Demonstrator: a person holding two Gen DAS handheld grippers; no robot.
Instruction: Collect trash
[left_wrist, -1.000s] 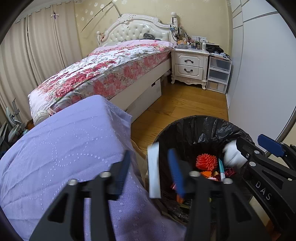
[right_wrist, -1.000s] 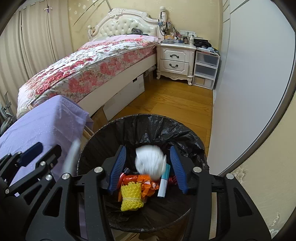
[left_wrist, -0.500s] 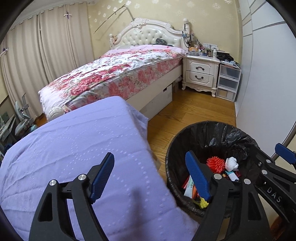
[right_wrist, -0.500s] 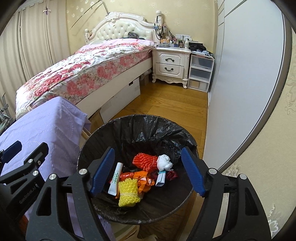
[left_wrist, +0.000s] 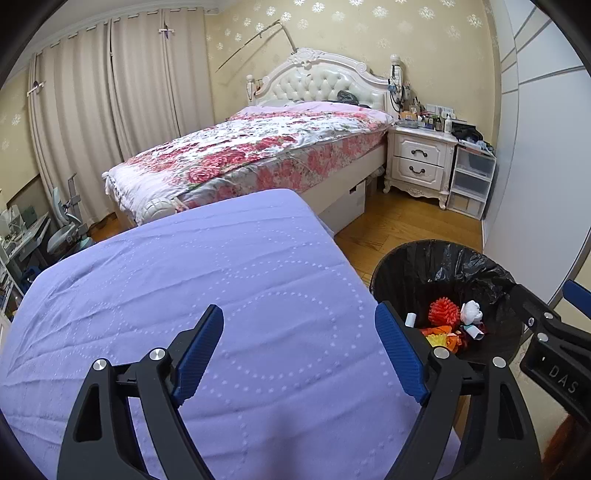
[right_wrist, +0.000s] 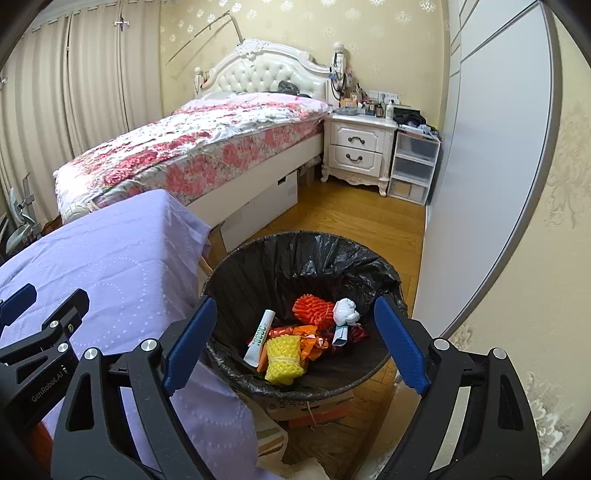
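The right gripper (right_wrist: 295, 339) hung over the trash bin (right_wrist: 258, 258), its jaws spread and widening, nothing between the pads. The left gripper (left_wrist: 299, 354) was the same, opening and empty, above the lavender cloth (left_wrist: 184, 277), with the bin at its three o'clock.

Inside the bin, seen from the right wrist, the trash lay in one loose heap: a white tube (right_wrist: 259, 338) at nine o'clock, a yellow foam net (right_wrist: 282, 360) at six, an orange foam net (right_wrist: 312, 312) at twelve, and a crumpled white wad (right_wrist: 346, 312) at two.

All of it looked light and soft. The nets would squash, so a pinch across the middle should do. The tube seemed slicker; take it crosswise at mid-length. The black liner (right_wrist: 332, 254) was thin and would probably snag.
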